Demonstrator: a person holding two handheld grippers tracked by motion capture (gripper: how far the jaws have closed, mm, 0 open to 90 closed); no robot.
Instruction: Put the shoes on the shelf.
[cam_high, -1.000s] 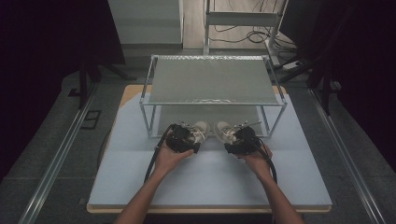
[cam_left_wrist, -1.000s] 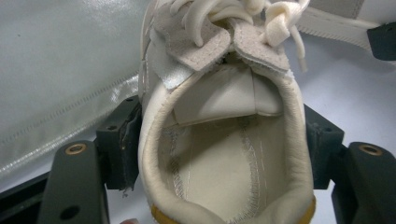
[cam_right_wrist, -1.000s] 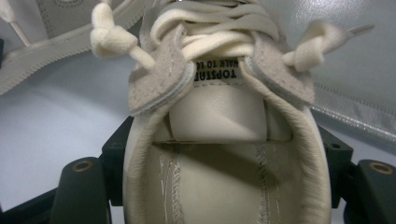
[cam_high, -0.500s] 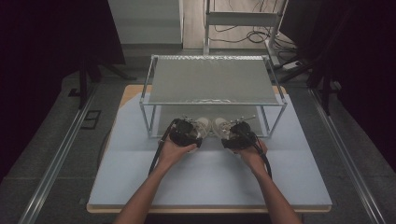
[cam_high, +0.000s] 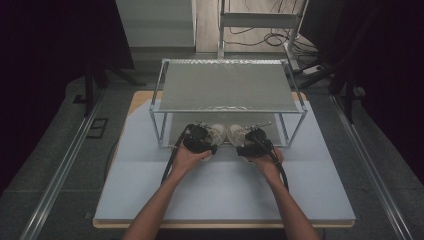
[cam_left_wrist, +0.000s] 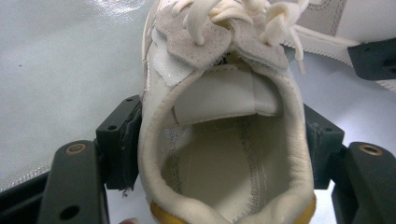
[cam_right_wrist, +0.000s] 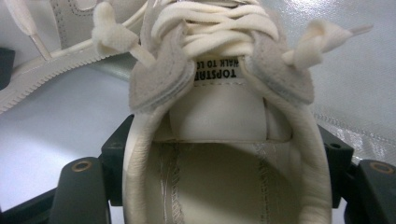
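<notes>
- High view: we take the wire shelf rack (cam_high: 227, 107) as our landmark. Both hands reach to its front edge; the left gripper (cam_high: 199, 141) and right gripper (cam_high: 256, 143) sit side by side there, each carrying a cream shoe whose toe pokes under the rack's lower tier. The rack stands on a pale mat (cam_high: 225, 190).
- Left gripper view: our jaws clamp the collar of the left shoe (cam_left_wrist: 224, 140) from both sides, narrowed onto its heel opening; the rack's shiny lining lies beyond the toe.
- Right gripper view: our jaws pinch the right shoe (cam_right_wrist: 224, 154) the same way, around the collar below the tongue label.
- Risk, as we judge it: the soft collars could fold and slip free, or loose laces (cam_right_wrist: 322, 39) could snag on the rack's front wire as the shoes go in.
</notes>
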